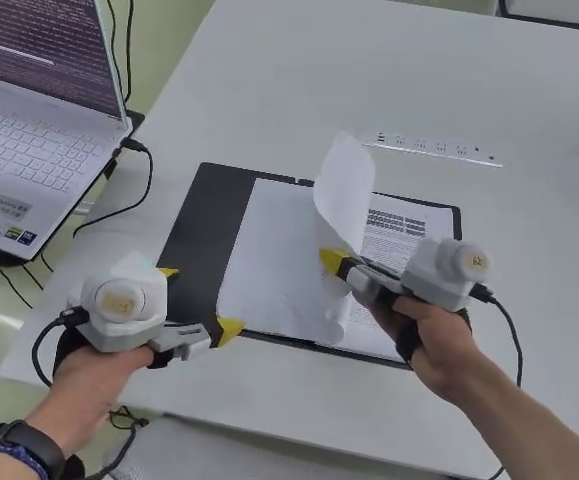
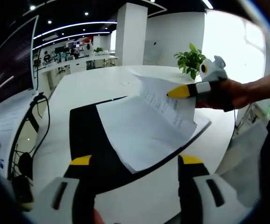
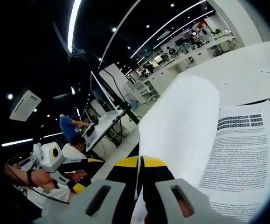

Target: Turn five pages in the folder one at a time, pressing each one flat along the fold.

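A black folder (image 1: 197,236) lies open on the white table, a blank white sheet (image 1: 274,255) flat on its left half and a printed page (image 1: 404,226) on the right. My right gripper (image 1: 332,262) is shut on the lower edge of a page (image 1: 345,190) lifted upright over the fold; the right gripper view has this page (image 3: 181,126) pinched between the yellow tips. My left gripper (image 1: 199,303) hovers open at the folder's near left corner, its yellow-tipped fingers (image 2: 80,161) spread apart with nothing between them.
An open laptop (image 1: 34,120) stands at the far left with black cables (image 1: 134,195) running beside the folder. A white power strip (image 1: 434,148) lies beyond the folder. The table edge (image 1: 299,425) runs close to both hands.
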